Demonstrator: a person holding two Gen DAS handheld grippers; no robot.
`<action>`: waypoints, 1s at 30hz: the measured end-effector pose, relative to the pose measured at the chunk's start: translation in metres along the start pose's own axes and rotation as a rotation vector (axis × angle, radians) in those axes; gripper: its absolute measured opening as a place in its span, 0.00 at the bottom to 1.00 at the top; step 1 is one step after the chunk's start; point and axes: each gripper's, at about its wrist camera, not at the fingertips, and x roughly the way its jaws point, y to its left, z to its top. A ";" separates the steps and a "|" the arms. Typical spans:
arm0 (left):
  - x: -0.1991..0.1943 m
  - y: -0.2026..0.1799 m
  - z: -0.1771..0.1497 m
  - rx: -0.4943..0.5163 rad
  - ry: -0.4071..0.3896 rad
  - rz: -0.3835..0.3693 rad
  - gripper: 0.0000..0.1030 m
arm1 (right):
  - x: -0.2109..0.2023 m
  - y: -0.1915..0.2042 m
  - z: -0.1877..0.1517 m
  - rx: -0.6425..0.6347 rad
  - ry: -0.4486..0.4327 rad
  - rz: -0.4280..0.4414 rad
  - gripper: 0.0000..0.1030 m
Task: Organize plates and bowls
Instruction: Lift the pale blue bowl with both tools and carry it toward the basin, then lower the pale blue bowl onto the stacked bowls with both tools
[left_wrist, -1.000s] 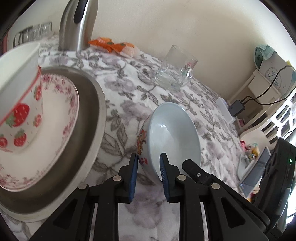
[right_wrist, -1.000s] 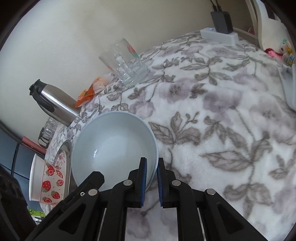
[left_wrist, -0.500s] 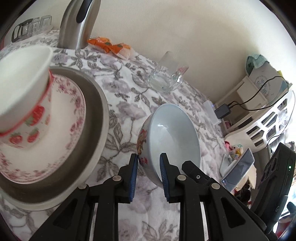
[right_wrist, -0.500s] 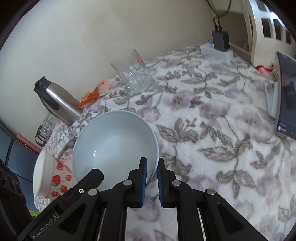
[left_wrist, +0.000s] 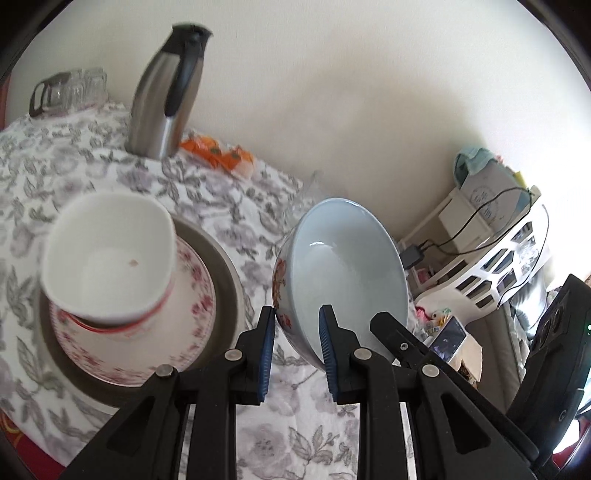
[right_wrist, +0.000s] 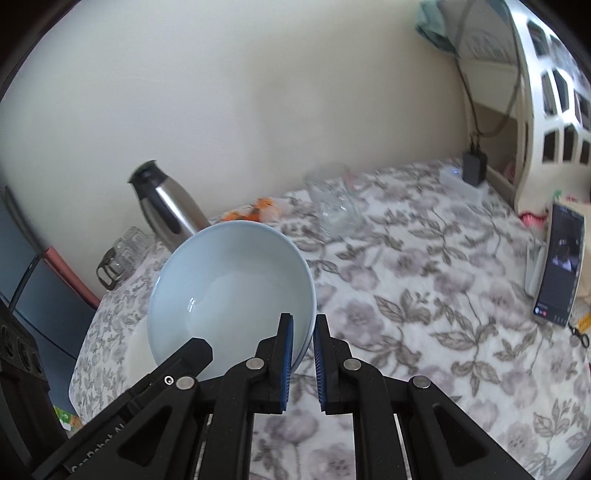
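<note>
Two grippers on one bowl

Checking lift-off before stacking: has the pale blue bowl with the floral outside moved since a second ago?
Yes. The pale blue bowl has risen off the floral tablecloth; its rim now overlaps the steel flask's base.

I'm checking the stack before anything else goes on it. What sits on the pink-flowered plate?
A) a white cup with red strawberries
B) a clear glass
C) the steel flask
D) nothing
A: in the left wrist view the white cup with red strawberries stands on the pink-flowered plate, which itself lies on a grey plate.
</note>
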 end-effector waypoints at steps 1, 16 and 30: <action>-0.008 0.002 0.003 0.003 -0.013 0.002 0.24 | -0.002 0.006 0.000 -0.007 -0.004 0.006 0.12; -0.072 0.065 0.027 -0.074 -0.116 0.026 0.24 | -0.009 0.101 -0.008 -0.142 -0.030 0.089 0.12; -0.092 0.135 0.045 -0.193 -0.140 0.045 0.24 | 0.023 0.160 -0.025 -0.202 0.030 0.147 0.12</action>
